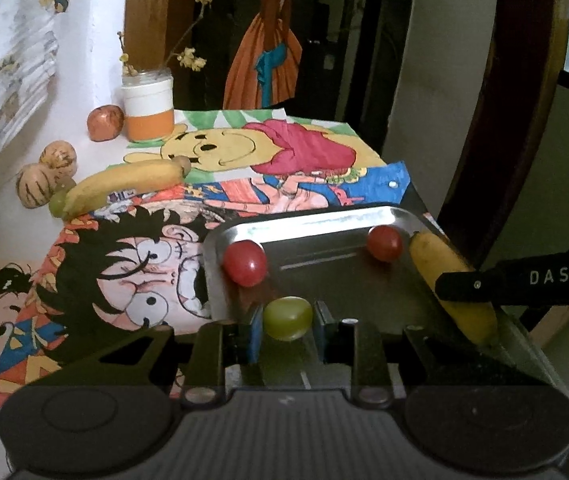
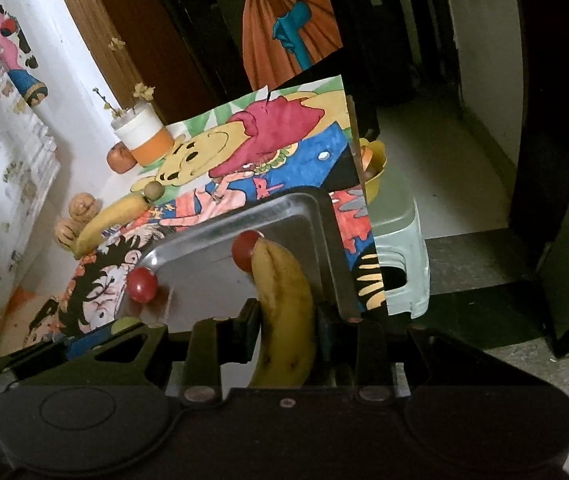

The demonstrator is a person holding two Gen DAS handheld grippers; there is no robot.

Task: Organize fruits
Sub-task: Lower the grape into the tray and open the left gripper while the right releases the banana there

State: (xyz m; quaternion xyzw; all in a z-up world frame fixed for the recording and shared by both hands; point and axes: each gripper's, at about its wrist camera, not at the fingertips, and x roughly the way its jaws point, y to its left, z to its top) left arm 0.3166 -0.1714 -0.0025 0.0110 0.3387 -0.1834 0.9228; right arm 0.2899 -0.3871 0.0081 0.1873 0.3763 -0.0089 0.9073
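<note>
Left wrist view: our left gripper (image 1: 287,326) clenches a green grape (image 1: 287,317) over the near edge of the metal tray (image 1: 324,220). Our right gripper (image 2: 286,336) grasps a banana (image 2: 284,304), long axis pointing ahead along the tray's right side.

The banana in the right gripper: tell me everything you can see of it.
The banana is ripe yellow with small dark specks, whole and unpeeled. The right gripper is shut across its middle, its far tip pointing over the metal tray and overlapping a red tomato; actual contact with either is unclear.
</note>
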